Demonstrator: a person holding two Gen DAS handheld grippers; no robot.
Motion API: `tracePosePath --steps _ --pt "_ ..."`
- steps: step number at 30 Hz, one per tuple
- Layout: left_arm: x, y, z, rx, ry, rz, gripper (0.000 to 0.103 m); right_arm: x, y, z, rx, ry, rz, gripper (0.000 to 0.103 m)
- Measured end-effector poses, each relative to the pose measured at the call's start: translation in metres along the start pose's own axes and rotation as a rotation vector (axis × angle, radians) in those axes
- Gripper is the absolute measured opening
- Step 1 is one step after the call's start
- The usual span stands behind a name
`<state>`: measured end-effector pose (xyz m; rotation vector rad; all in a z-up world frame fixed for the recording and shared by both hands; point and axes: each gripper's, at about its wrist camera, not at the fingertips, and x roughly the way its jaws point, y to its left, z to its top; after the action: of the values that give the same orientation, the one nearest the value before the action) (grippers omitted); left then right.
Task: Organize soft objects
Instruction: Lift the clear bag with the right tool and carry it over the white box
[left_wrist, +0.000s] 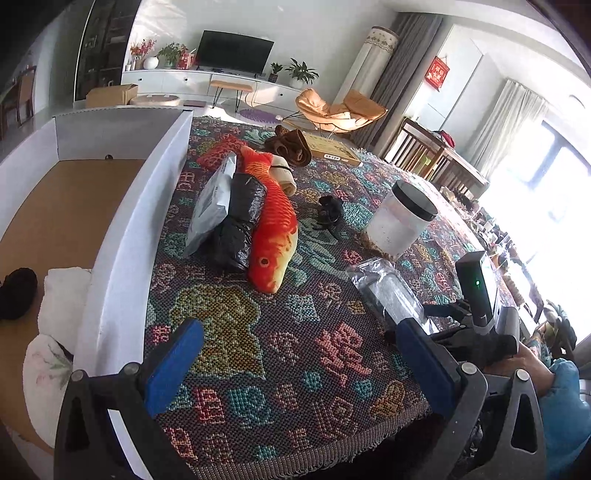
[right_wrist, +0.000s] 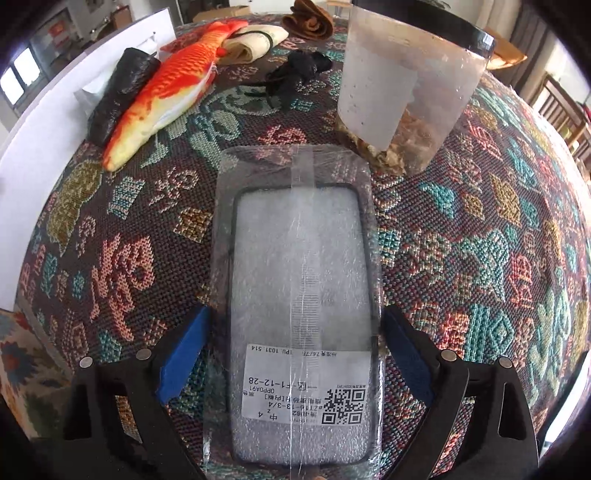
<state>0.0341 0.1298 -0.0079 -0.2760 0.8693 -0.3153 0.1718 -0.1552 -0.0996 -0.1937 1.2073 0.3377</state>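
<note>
A phone case sealed in clear plastic with a white label (right_wrist: 299, 258) lies flat on the patterned cloth. My right gripper (right_wrist: 297, 356) stands open astride its near end, a blue pad at each edge of the wrapper, neither squeezing it. The same packet (left_wrist: 391, 291) shows at the right of the left wrist view. My left gripper (left_wrist: 299, 365) hangs open over bare cloth with nothing between its fingers. An orange plush fish (left_wrist: 273, 221) lies beyond it, beside a black bag roll (left_wrist: 240, 221) and a grey mailer (left_wrist: 212, 206).
A white box (left_wrist: 122, 229) stands at the left, with white soft items (left_wrist: 62, 295) and a black one (left_wrist: 16, 291) inside. A black-lidded plastic jar (right_wrist: 406, 85) stands just past the packet. A black tangle (right_wrist: 295, 74), a cream roll (right_wrist: 255, 40) and a brown cloth (right_wrist: 310, 18) lie farther back.
</note>
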Motion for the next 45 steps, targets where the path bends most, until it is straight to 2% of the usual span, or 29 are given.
tracePosePath --steps 3,4,5,8,11,14,17,19,21,24,26,28,30,31,34,38,42,45 --pt "0.012 -0.009 -0.003 0.046 0.059 0.018 0.103 -0.001 0.002 0.007 -0.026 0.015 -0.018 0.089" --pt "0.015 -0.012 -0.003 0.065 0.070 0.031 0.103 -0.005 0.000 0.006 -0.029 0.008 -0.022 0.078" --pt "0.017 -0.013 -0.002 0.079 0.075 0.042 0.103 -0.009 0.002 -0.003 -0.021 0.009 -0.008 0.077" --pt "0.026 -0.012 0.008 0.068 0.078 0.052 0.103 -0.019 -0.012 -0.019 0.025 -0.001 0.017 0.077" --pt "0.040 -0.016 0.023 0.054 0.085 0.047 0.103 -0.032 -0.040 -0.032 0.129 -0.035 0.063 0.077" --pt "0.064 -0.038 0.039 0.120 0.090 0.046 0.103 -0.052 -0.070 -0.043 0.245 -0.100 0.126 0.077" --pt "0.103 -0.065 0.069 0.212 0.076 0.078 0.102 -0.068 -0.097 -0.048 0.335 -0.158 0.156 0.077" --pt "0.139 -0.077 0.093 0.233 0.089 0.079 0.096 -0.075 -0.105 -0.055 0.366 -0.186 0.134 0.077" --pt "0.180 -0.088 0.112 0.252 0.140 0.080 0.078 -0.078 -0.114 -0.062 0.413 -0.207 0.129 0.077" --pt "0.232 -0.095 0.126 0.273 0.214 0.120 0.062 -0.081 -0.126 -0.074 0.491 -0.238 0.134 0.077" --pt "0.250 -0.091 0.127 0.268 0.222 0.137 0.059 -0.086 -0.101 -0.105 0.519 -0.252 0.131 0.077" --pt "0.261 -0.089 0.127 0.273 0.211 0.143 0.054 -0.086 -0.100 -0.111 0.532 -0.255 0.136 0.077" --pt "0.269 -0.090 0.124 0.301 0.211 0.133 0.038 -0.087 -0.101 -0.117 0.550 -0.255 0.143 0.077" --pt "0.272 -0.091 0.123 0.314 0.209 0.129 0.038 -0.090 -0.101 -0.121 0.563 -0.258 0.149 0.077" --pt "0.271 -0.093 0.124 0.322 0.188 0.131 0.037 -0.095 -0.106 -0.124 0.608 -0.283 0.179 0.077" --pt "0.241 -0.084 0.131 0.242 0.128 0.058 0.037 -0.112 -0.108 -0.124 0.639 -0.333 0.224 0.077" --pt "0.169 -0.071 0.132 0.149 0.048 -0.041 0.037 -0.142 -0.080 -0.108 0.566 -0.374 0.254 0.077" --pt "0.099 -0.052 0.128 0.096 -0.024 -0.083 0.037 -0.156 -0.039 -0.080 0.483 -0.384 0.340 0.077"
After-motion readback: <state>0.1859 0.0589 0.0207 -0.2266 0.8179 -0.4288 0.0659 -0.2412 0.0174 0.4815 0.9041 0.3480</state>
